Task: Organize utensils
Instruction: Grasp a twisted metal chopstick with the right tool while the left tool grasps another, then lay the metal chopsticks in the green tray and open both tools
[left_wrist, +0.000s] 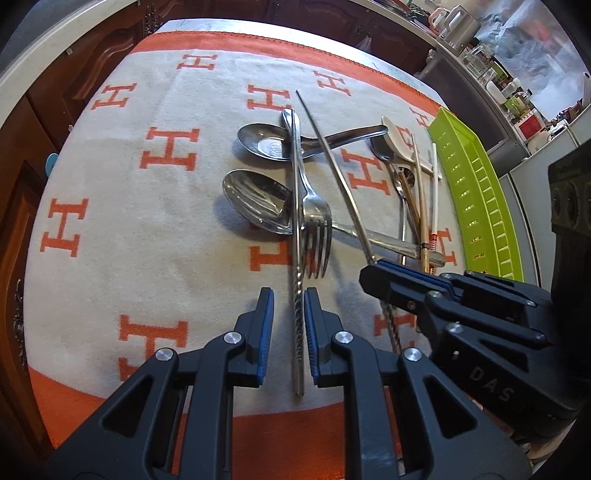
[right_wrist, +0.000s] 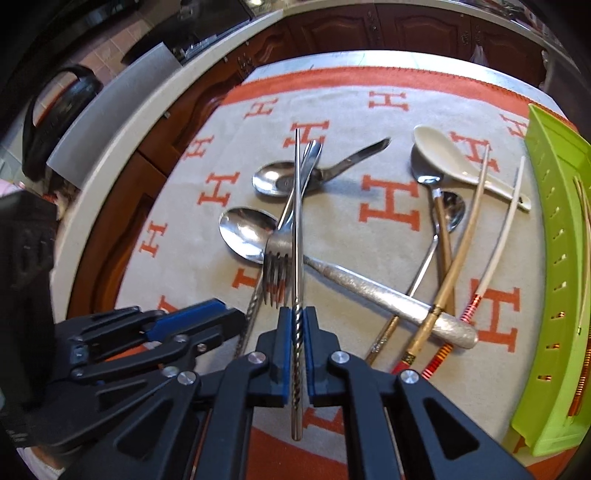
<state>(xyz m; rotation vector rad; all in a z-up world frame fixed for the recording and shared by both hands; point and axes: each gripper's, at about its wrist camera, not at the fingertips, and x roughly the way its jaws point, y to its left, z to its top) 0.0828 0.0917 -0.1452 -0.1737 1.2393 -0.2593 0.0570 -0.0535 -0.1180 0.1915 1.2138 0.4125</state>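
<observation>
While each gripper holds one steel chopstick, left gripper (left_wrist: 289, 295) loosely about the left chopstick (left_wrist: 295, 206) and right gripper (right_wrist: 296, 314) clamped on the right chopstick (right_wrist: 296, 206), both shafts run near-to-far, green tray (right_wrist: 546, 236) lying far right, nearer the right gripper.

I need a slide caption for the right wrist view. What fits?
Right gripper shut on a twisted metal chopstick above scattered spoons, a fork and a green tray.
</observation>
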